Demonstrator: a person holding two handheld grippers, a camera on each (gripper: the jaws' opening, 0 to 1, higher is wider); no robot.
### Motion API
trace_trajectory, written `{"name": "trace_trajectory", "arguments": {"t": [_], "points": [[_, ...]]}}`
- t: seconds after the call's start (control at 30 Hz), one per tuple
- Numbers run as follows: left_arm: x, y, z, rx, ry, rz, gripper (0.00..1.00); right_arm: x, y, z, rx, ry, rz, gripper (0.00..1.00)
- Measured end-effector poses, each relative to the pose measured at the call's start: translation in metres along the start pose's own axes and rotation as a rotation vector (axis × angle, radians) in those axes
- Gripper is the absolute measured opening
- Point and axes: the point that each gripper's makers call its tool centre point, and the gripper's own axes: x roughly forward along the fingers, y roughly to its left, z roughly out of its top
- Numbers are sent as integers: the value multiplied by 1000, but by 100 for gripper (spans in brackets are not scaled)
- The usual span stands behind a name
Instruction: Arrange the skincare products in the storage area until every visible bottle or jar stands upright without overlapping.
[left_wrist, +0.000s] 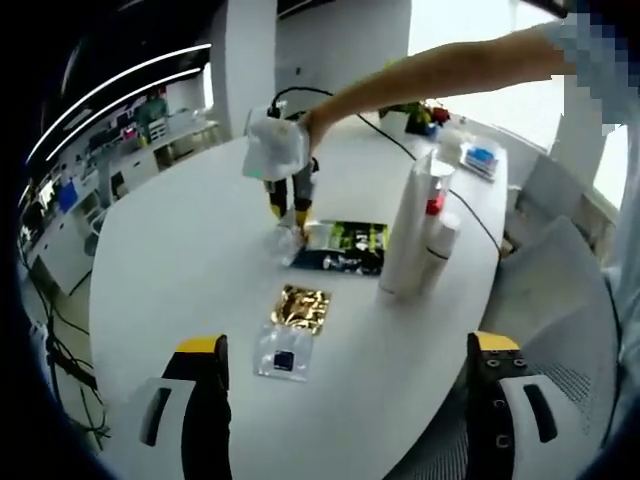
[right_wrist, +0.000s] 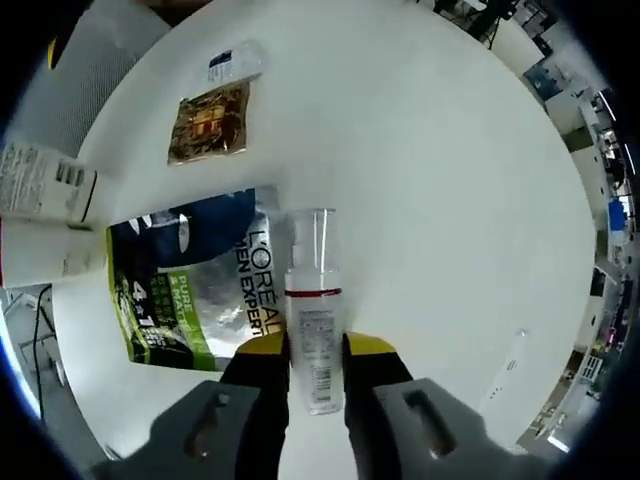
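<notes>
One lying bottle (right_wrist: 312, 330) between right hand-held gripper (right_wrist: 315, 352) jaws.

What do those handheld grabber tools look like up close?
The left gripper has black fingers with yellow tips and white side panels. The right gripper matches: black with yellow tips. Seen from the left gripper view, it carries a white housing with a black cable trailing away.

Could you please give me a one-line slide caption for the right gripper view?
Right gripper closing its jaws around a lying clear-capped bottle beside a face-mask sachet.
</notes>
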Motion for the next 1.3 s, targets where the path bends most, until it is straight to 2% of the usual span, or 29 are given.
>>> {"name": "trace_trajectory", "arguments": {"t": [0.07, 0.17, 0.3, 0.33, 0.4, 0.43, 0.6, 0.63, 0.73, 0.8, 1.03, 1.13, 1.3], "points": [[-1, 1, -1, -1, 0, 2, 96, -4, 1, 2, 36, -13, -18, 19], [-2, 1, -1, -5, -4, 2, 96, -17, -4, 7, 72, -53, -104, 19], [-1, 3, 2, -10, -21, 11, 96, -36, 0, 21, 145, -151, -140, 19], [-1, 2, 2, -8, -23, 8, 95, -43, -1, 26, 161, -183, -172, 19], [-1, 1, 3, 0, -22, 4, 93, -41, -1, 29, 209, -223, -175, 19], [-1, 1, 3, 0, -21, 3, 94, -48, -1, 34, 224, -260, -195, 19], [-3, -1, 7, 4, -37, -5, 90, -70, 9, 49, 257, -345, -235, 19], [-4, -2, 9, 3, -43, -8, 89, -71, 1, 52, 268, -371, -259, 19], [-7, -4, 14, -5, -71, -23, 85, -84, 3, 61, 271, -425, -292, 19], [-9, -7, 19, -27, -99, -37, 83, -92, 6, 64, 263, -434, -315, 18], [-13, -5, 25, -4, -113, -19, 79, -124, 17, 84, 297, -535, -364, 18], [-17, -6, 35, -26, -164, -32, 76, -138, 23, 93, 321, -599, -376, 18], [-27, 0, 50, -44, -236, -11, 63, -164, 38, 106, 342, -689, -424, 18]]}}
